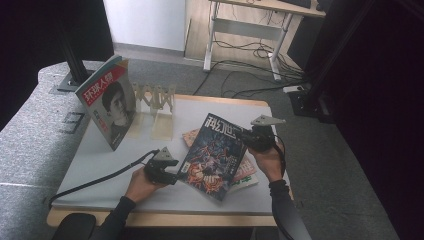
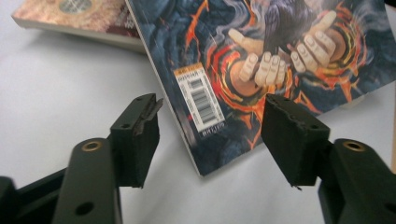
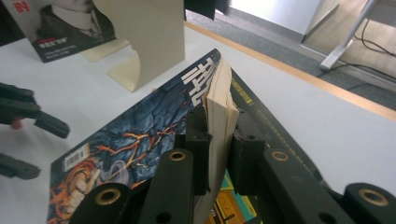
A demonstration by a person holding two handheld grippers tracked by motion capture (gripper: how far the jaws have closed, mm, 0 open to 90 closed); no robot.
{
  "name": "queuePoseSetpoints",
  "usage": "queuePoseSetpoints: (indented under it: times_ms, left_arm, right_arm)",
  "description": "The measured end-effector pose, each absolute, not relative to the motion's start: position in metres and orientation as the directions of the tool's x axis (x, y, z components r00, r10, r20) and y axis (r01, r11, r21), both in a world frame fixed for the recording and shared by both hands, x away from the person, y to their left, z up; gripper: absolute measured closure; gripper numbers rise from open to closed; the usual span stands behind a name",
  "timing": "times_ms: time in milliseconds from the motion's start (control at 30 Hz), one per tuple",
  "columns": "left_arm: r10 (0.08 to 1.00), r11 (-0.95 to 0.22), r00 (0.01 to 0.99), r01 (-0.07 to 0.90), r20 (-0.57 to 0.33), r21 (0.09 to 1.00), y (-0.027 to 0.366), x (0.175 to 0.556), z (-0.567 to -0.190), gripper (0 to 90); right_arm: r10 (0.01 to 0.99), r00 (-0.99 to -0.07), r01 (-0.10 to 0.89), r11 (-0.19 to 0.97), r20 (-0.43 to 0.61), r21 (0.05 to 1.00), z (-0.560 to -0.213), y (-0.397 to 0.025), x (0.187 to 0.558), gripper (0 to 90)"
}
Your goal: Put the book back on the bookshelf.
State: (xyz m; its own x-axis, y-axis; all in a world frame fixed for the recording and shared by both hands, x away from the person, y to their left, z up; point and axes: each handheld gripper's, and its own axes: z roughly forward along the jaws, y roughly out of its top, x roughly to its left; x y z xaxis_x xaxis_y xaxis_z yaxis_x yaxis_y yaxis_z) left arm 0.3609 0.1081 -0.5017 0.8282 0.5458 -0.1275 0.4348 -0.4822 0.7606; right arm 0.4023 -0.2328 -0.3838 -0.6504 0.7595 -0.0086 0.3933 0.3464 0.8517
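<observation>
right gripper (image 3: 218,140) clamps a dark magazine (image 1: 215,155) by its page edge, tilted above the table (image 1: 100,165); left gripper (image 2: 210,128) open around its lower corner.

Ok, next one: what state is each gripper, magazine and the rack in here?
Left gripper: open, jaws either side of the dark magazine's lower corner.
Right gripper: shut on the dark magazine's page edge.
Dark magazine: closed, lifted and tilted.
Red magazine: standing upright.
Rack: upright on the table.
Magazine stack: lying flat.
</observation>
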Motion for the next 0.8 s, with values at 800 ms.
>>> queuePoseSetpoints:
  times_ms: [800]
  left_arm:
    - [0.482,-0.526,0.87,0.386,-0.108,0.758,0.09,0.416,-0.47,40.4]
  right_arm:
    - [0.681,-0.731,0.279,0.363,-0.048,0.889,-0.353,-0.217,0.369,77.2]
